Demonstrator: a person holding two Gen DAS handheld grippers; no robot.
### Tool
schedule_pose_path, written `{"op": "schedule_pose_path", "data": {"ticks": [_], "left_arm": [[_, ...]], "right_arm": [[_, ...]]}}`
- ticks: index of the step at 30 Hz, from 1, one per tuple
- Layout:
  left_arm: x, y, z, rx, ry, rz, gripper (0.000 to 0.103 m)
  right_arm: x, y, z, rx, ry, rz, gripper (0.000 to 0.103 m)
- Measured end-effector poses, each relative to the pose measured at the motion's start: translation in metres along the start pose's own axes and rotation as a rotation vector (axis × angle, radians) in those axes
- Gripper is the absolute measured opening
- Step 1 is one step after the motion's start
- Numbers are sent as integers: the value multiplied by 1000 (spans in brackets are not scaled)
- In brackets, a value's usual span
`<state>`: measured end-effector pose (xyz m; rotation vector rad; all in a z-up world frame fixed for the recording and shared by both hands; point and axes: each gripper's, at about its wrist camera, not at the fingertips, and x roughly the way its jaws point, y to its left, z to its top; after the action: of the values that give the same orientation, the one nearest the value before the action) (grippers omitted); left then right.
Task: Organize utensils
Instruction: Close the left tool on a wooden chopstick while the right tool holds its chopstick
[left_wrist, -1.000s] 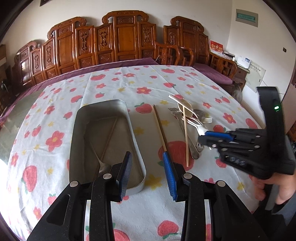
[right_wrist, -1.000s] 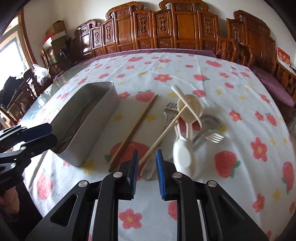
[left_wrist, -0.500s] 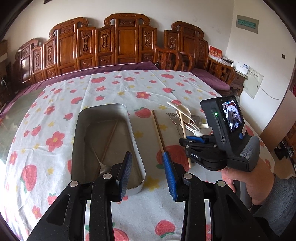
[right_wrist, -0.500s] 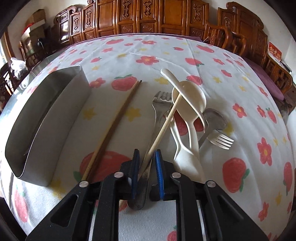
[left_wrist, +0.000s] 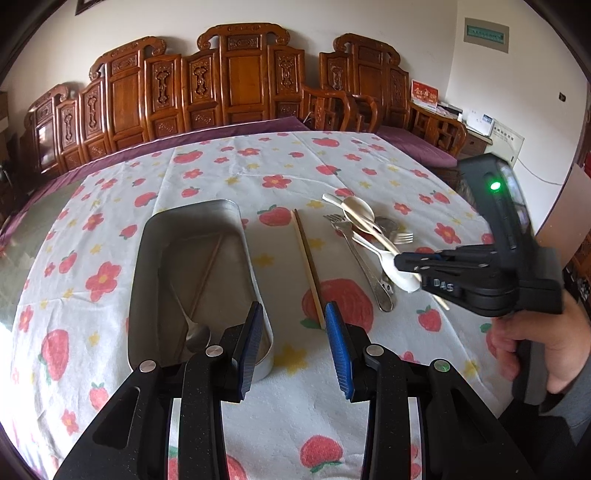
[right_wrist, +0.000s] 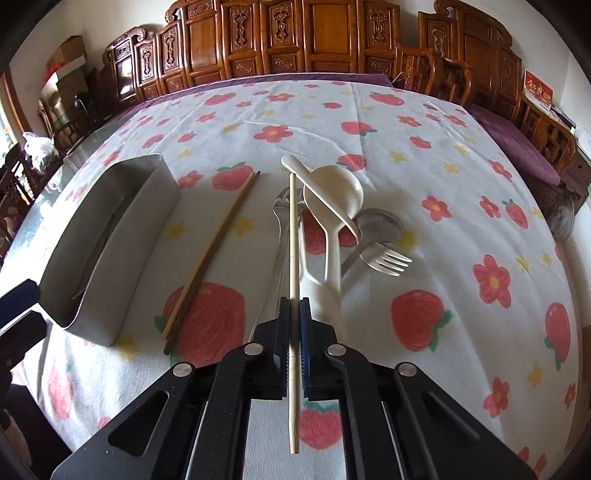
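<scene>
Since the earlier frames the right hand-held gripper (right_wrist: 294, 314) has been closing — its jaws now clench a pale chopstick (right_wrist: 293, 236), which has swung from a diagonal to run straight ahead between the pads, its far end over the utensil pile.

Largest to smallest: the surface (right_wrist: 424, 147), under a white cloth printed with strawberries and flowers, carries all items. A metal tray (left_wrist: 240, 236) lies at its left side, holding one chopstick and a metal spoon. Beside the tray, apart from it, lies a dark-and-pale chopstick pair (right_wrist: 218, 243). Right of that sits the pile — white plastic spoons (right_wrist: 332, 192), a metal fork (right_wrist: 386, 260), a second fork (right_wrist: 280, 210) and a metal spoon bowl (right_wrist: 380, 225), overlapping.

The left hand-held gripper (left_wrist: 293, 350) hangs released above the tray's near corner, nothing between its pads.
</scene>
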<state>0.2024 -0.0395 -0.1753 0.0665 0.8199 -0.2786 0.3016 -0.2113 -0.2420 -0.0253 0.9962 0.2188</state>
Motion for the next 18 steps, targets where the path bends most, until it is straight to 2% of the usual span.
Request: {"op": "schedule_pose_path", "data": {"ticks": [9, 15, 18], "left_arm": [[10, -21, 1, 48, 21, 21, 33], [34, -37, 4, 84, 90, 29, 32], [48, -45, -4, 104, 131, 47, 25]], "right_arm": [[-53, -24, -25, -28, -65, 31, 6], [-61, -46, -42, -9, -80, 59, 6], [-61, -50, -46, -12, -80, 71, 6]]}}
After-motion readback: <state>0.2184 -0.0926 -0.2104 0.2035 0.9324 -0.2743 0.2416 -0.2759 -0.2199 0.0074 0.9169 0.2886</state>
